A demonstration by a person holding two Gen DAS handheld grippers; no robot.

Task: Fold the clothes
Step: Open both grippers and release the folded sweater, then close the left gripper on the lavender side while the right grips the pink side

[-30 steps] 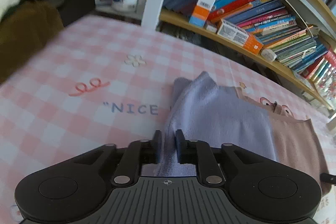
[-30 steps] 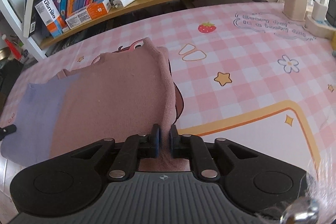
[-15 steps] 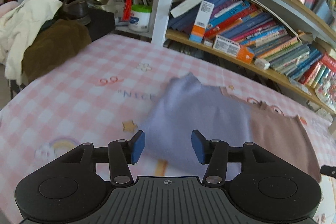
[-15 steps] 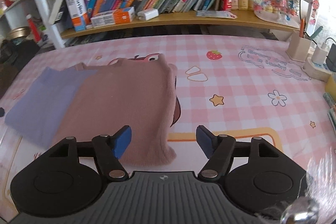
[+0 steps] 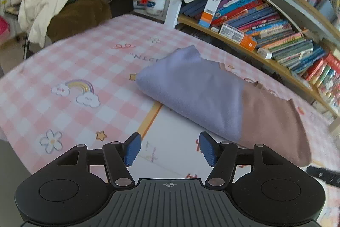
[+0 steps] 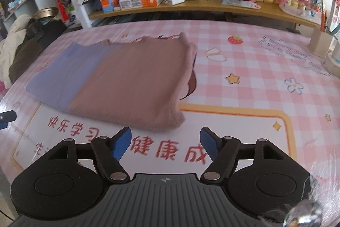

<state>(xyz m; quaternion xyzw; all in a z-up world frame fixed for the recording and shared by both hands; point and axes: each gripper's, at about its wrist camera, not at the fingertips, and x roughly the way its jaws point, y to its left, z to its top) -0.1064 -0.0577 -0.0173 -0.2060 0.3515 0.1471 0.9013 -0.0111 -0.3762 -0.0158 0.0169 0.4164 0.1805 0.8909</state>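
**Folded garment lies ahead of both spread claws**

The pink checked surface [image 6: 244, 61] carries the folded lilac-and-pink garment [image 6: 119, 78], just ahead of both claws. The left claw [image 5: 169, 149] and right claw [image 6: 164, 143] hang spread and empty.

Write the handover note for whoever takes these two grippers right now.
Left gripper: jaws open, holding nothing, short of the garment's lilac end.
Right gripper: jaws open, holding nothing, short of its brown end.
The two-tone garment lies folded in a flat rectangle on the pink checked table cover, lilac part toward the left gripper, brown part toward the right.
Done: garment is folded and free of both grippers.
Left: judge whether another fold is wanted. A cream and brown clothes pile sits past the table's far left edge; whether it belongs to the job is unclear.
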